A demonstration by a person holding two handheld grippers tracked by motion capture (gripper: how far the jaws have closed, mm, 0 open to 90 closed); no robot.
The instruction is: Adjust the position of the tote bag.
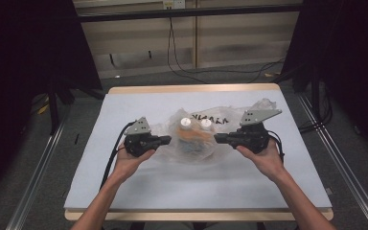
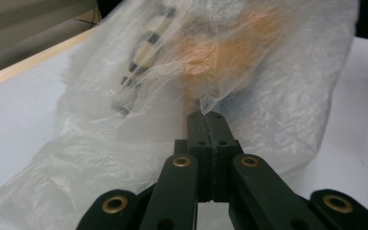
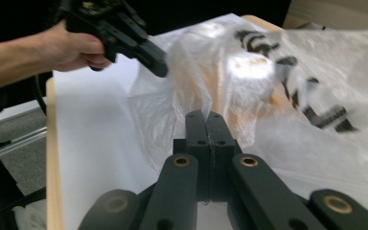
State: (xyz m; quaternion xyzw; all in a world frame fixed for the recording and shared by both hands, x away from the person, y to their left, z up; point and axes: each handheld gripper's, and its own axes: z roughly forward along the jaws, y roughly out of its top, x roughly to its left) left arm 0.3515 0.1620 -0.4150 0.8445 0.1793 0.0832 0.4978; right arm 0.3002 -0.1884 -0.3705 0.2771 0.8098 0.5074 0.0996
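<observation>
A clear plastic bag [image 1: 173, 128] with black lettering [image 1: 211, 118] lies in the middle of the table. Through the film I see two bottles with white caps [image 1: 186, 121] [image 1: 206, 123] and orange bodies [image 1: 195, 135]. My left gripper [image 1: 168, 139] is shut, with a fold of the bag [image 2: 124, 143] pinched at its tips on the bag's left side. My right gripper [image 1: 217, 138] is also shut and pinches the film [image 3: 316, 143] on the right side. In the right gripper view the left gripper [image 3: 159, 69] touches the bag from the far side.
A pale grey mat [image 1: 139, 177] covers the wooden table [image 1: 191, 88]. Bare mat lies in front of the bag and on both sides. Cables [image 1: 182, 69] run over the floor behind the table, and metal rails [image 1: 43, 163] flank it.
</observation>
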